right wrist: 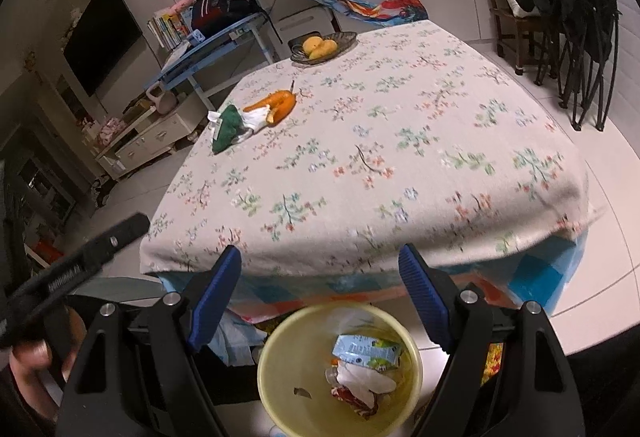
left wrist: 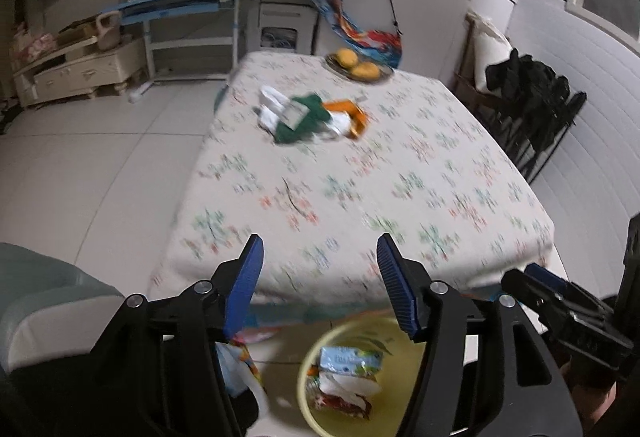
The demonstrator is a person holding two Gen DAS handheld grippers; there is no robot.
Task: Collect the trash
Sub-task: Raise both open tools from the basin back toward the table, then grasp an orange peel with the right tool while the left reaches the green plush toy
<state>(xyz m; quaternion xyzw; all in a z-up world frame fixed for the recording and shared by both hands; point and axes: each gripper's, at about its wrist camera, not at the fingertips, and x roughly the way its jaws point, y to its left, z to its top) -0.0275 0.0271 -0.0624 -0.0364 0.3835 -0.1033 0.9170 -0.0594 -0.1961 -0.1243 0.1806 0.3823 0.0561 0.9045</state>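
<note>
A pile of trash lies at the far left of the flowered table [left wrist: 360,197]: a green wrapper [left wrist: 308,117], an orange wrapper [left wrist: 348,113] and white tissue. In the right wrist view the green wrapper [right wrist: 228,123] and orange wrapper [right wrist: 280,101] show sharper. On the floor at the table's near edge stands a yellow bin [left wrist: 304,369] [right wrist: 264,357] holding a light blue carton [right wrist: 366,351] and crumpled wrappers. My left gripper [left wrist: 320,241] hangs open over the table's near edge, nothing between its fingers. My right gripper [right wrist: 320,249] is open above the bin, holding nothing.
A dish of yellow fruit [right wrist: 344,37] sits at the table's far edge. Folded black chairs [right wrist: 580,17] stand to the right, a blue desk [right wrist: 208,45] with books and a bag to the far left. A pale cushioned seat [left wrist: 40,301] is close on my left.
</note>
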